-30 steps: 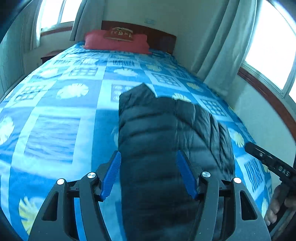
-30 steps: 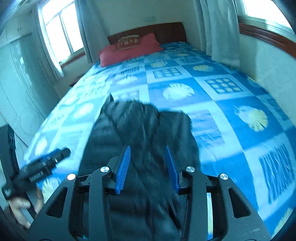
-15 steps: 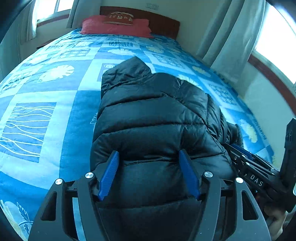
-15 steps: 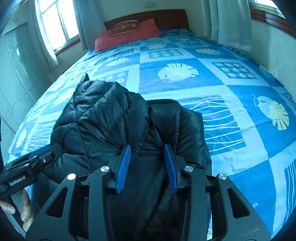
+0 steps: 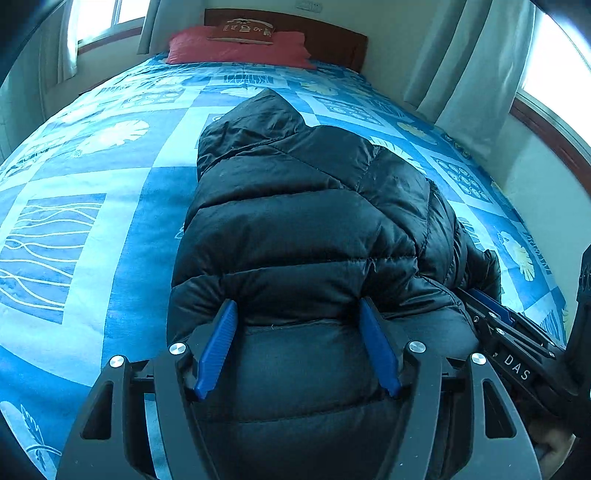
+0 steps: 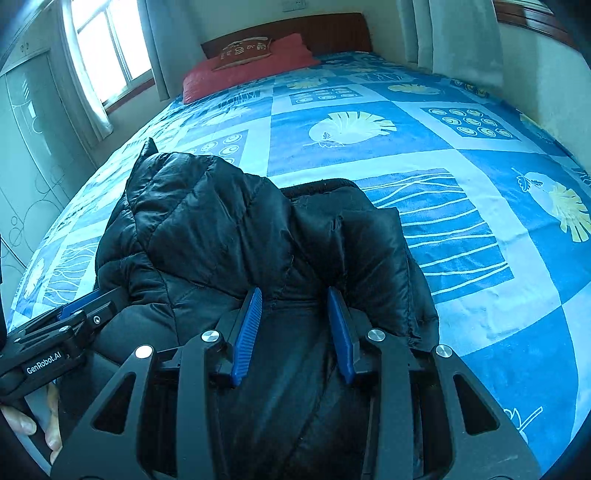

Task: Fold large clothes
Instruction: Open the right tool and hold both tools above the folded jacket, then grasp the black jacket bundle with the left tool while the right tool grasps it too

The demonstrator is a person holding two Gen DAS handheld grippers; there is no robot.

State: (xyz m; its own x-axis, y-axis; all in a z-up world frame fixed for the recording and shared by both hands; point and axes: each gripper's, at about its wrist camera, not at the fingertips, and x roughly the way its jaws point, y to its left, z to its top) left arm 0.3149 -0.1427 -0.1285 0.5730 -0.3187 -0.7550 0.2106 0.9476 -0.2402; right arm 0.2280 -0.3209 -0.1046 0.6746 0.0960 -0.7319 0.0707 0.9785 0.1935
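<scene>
A black puffer jacket (image 5: 303, 229) lies folded lengthwise on the blue patterned bed, hood pointing toward the headboard. It also shows in the right wrist view (image 6: 229, 236). My left gripper (image 5: 297, 306) is open, its blue fingers (image 5: 218, 343) astride the jacket's near end, low over it. My right gripper (image 6: 293, 295) is open, narrower, with its blue fingers (image 6: 249, 332) over the jacket's near right part. The right gripper shows at the right edge of the left wrist view (image 5: 495, 325). The left gripper shows at the left of the right wrist view (image 6: 74, 314).
The blue bedspread (image 5: 92, 206) spreads around the jacket. Red pillows (image 5: 240, 46) lie against the wooden headboard (image 6: 332, 33). Curtains (image 5: 469, 62) and a wall run along the bed's right side. A window (image 6: 107, 55) and a wardrobe stand to the left.
Both grippers have come down and forward onto the jacket's near end. The jacket now fills more of both views. Both stay open.
</scene>
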